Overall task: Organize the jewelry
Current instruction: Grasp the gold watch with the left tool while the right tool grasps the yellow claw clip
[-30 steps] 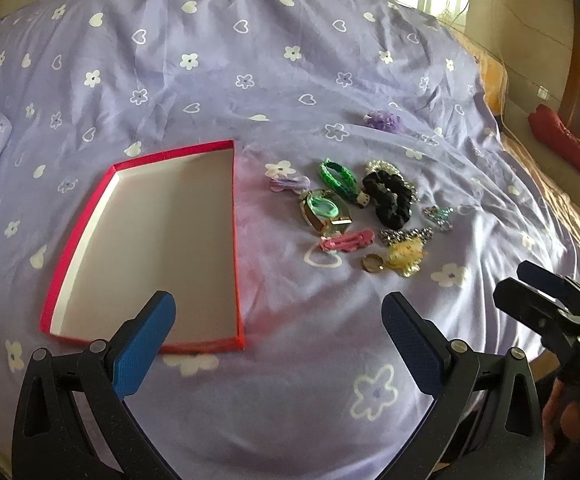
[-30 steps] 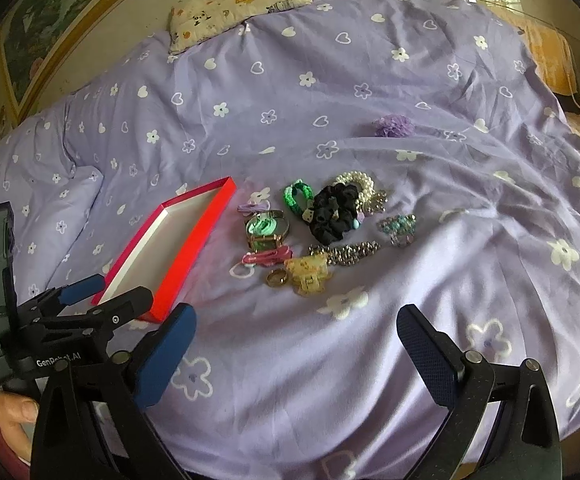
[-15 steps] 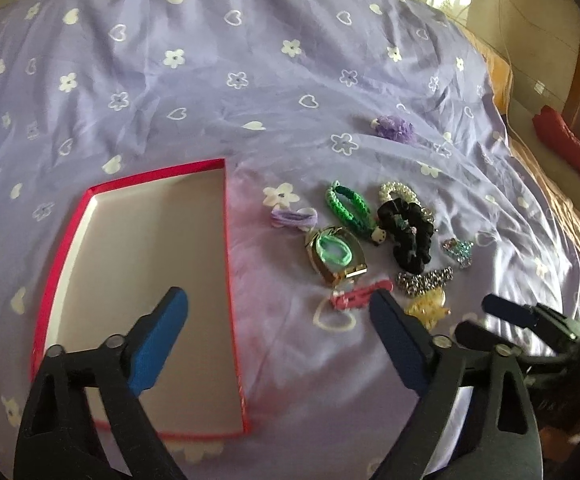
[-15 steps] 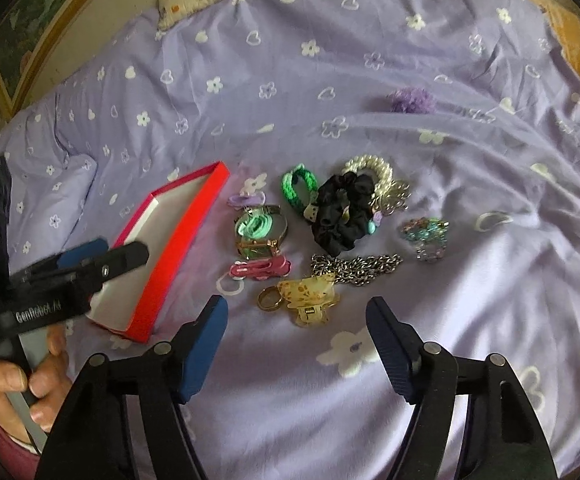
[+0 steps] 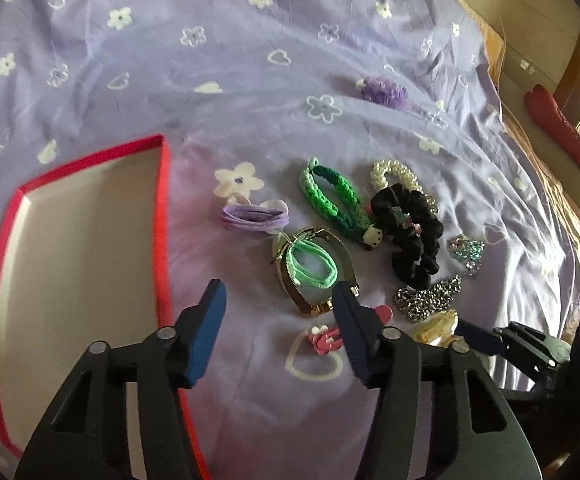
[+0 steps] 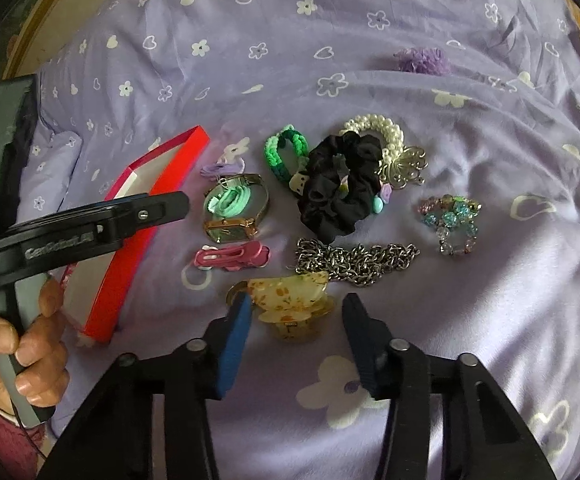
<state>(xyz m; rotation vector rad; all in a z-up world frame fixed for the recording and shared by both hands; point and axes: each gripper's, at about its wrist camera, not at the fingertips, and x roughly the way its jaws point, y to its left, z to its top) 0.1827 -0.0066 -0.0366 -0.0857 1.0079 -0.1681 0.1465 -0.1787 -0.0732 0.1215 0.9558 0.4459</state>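
- The shallow red-rimmed cardboard box with its pale inside lies on the lilac flower-print bedspread and holds nothing, so by the look of it the sorting has not begun.
- Every piece is loose on the bed to the right of the box: a lilac hair tie, a braided green bracelet, a gold-coloured watch with a mint hair tie lying on it, a black fabric scrunchie, a pearl bracelet, a silver chain, a beaded glass bracelet, a pink hair clip and a yellow floral claw clip.
- A purple fluffy scrunchie sits well apart, farther up the bed.
- The left hand-held gripper is closing, nothing between its jaws; it hovers near the watch and pink clip.
- The right hand-held gripper is closing around the claw clip, pads apparently not pressing yet.
- Everything remains to be moved.
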